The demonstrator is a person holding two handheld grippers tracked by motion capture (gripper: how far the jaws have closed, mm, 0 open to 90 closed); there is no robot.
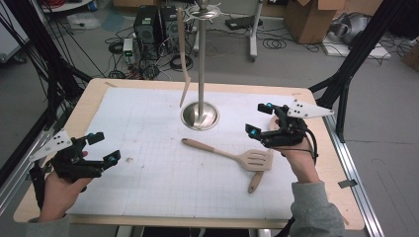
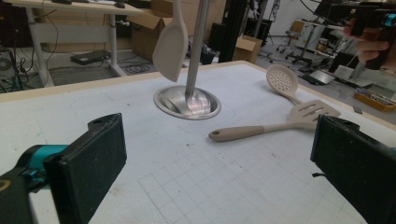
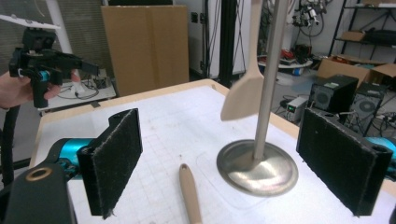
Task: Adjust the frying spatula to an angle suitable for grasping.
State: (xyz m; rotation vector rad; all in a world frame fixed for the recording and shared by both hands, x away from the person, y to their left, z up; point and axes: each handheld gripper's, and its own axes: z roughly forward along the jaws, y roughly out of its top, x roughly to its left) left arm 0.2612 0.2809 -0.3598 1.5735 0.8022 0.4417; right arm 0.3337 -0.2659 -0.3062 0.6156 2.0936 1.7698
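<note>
You are working at the table point(image 1: 94, 103), where a white gridded mat point(image 1: 148, 148) is covering most of the top. Near its far middle the steel utensil stand point(image 1: 200, 114) is rising from a round base, and one pale spatula point(image 1: 185, 74) is already hanging from the hooks at its top, blade down beside the pole. Judging by that, you are about a third of the way through: one utensil is hung and two are still lying on the mat.

The slotted turner point(image 1: 232, 155) is lying flat in front of the stand, handle pointing toward the base and slotted blade toward your right hand. The perforated skimmer point(image 2: 283, 80) is lying partly under it, and from above I am seeing only what is probably its handle poking out below the turner's blade.

Your right claw point(image 1: 262, 118) is hovering just beside the turner's blade with its jaws spread wide and nothing between them, aiming toward the stand. Your left claw point(image 1: 104, 147) is hanging over the near left of the mat, well apart from the utensils, jaws likewise spread and empty. Neither utensil on the mat is being touched yet.
</note>
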